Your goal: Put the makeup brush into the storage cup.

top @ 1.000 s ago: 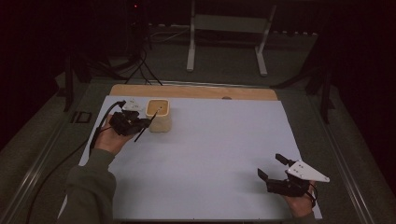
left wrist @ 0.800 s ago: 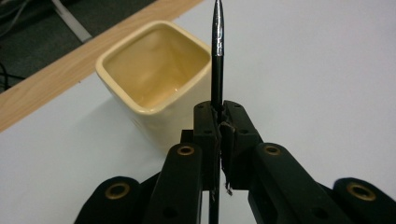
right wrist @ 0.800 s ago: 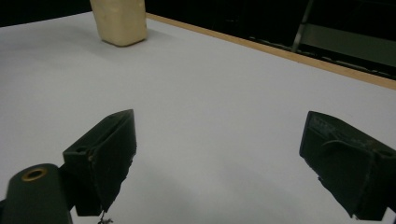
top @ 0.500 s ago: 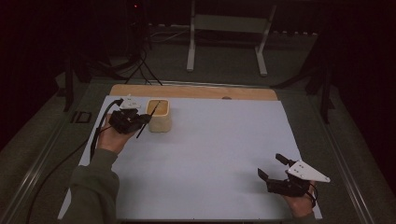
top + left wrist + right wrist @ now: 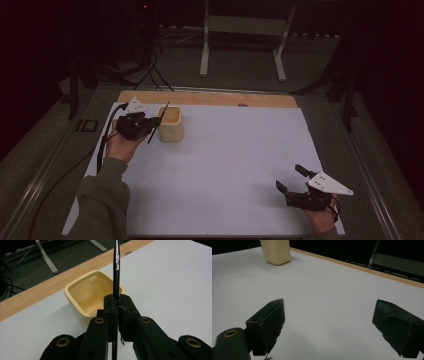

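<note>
My left tongs (image 5: 150,121) are pinched on a thin black pen (image 5: 159,121), just beside the cup (image 5: 171,124) at the far left of the surface (image 5: 225,170). From the high view the pen is a slanted dark line whose upper end reaches toward the cup's near rim; I cannot tell from there whether it touches. The left gripper view is clearer: the jaws are pressed together with the pen (image 5: 116,277) clamped between them, its pointed tip rising past the tongs (image 5: 117,307), and the cup (image 5: 87,293) sits right beyond them, open, yellow inside, with nothing in it that I can see. That view also shows the wooden edge of the surface behind the cup.

My right tongs (image 5: 291,180) are well apart from the cup, at the near right of the surface, jaws spread. The right gripper view shows the wide gap between the two jaws of those tongs (image 5: 328,325), with bare surface (image 5: 329,290) between them and the cup's outside (image 5: 275,251) far ahead to their left.
</note>
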Available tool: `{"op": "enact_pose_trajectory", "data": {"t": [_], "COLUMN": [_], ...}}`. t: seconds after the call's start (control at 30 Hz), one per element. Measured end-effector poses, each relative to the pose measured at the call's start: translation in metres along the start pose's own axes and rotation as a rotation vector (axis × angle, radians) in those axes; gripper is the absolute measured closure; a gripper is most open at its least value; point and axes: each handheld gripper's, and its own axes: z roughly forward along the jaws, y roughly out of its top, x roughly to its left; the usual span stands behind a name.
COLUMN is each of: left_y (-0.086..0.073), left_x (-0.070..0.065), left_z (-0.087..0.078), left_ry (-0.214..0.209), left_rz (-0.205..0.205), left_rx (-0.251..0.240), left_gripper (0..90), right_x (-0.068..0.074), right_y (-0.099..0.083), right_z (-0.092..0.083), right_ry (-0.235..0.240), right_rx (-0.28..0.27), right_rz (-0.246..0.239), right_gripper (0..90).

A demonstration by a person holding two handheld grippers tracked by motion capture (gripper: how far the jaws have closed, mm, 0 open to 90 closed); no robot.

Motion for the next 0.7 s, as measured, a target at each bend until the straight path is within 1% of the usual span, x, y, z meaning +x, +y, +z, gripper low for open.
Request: {"op": "enact_pose_trajectory", "data": {"t": [0.2, 0.3, 0.47, 0.63, 0.7], "left_y": [0.0018, 0.0028, 0.0054, 0.0079, 0.009], "left_x": [0.0013, 0.0018, 0.0024, 0.0026, 0.0025], "left_z": [-0.0014, -0.0014, -0.0015, -0.0025, -0.0026], "left_ry": [0.011, 0.015, 0.02, 0.019, 0.025], "left_rz": [-0.018, -0.024, -0.023, -0.021, -0.017], "left_rx": [-0.04, -0.051, -0.062, -0.086, -0.084], "left_gripper": [86.6, 86.6, 86.6, 86.6, 86.6], "right_x": [-0.0001, -0.0001, -0.0002, -0.0001, -0.0002], "right_y": [-0.0001, 0.0, -0.0001, -0.0001, -0.0001], "right_z": [-0.0001, -0.0002, -0.0001, -0.0001, -0.0002], "right_ry": [0.0, -0.001, 0.0, 0.0, 0.0], "right_rx": [0.0, -0.001, 0.0, 0.0, 0.0], "right_rz": [0.002, 0.001, 0.0, 0.002, 0.002], "right_gripper": [10.8, 10.8, 10.8, 10.8, 10.8]}}
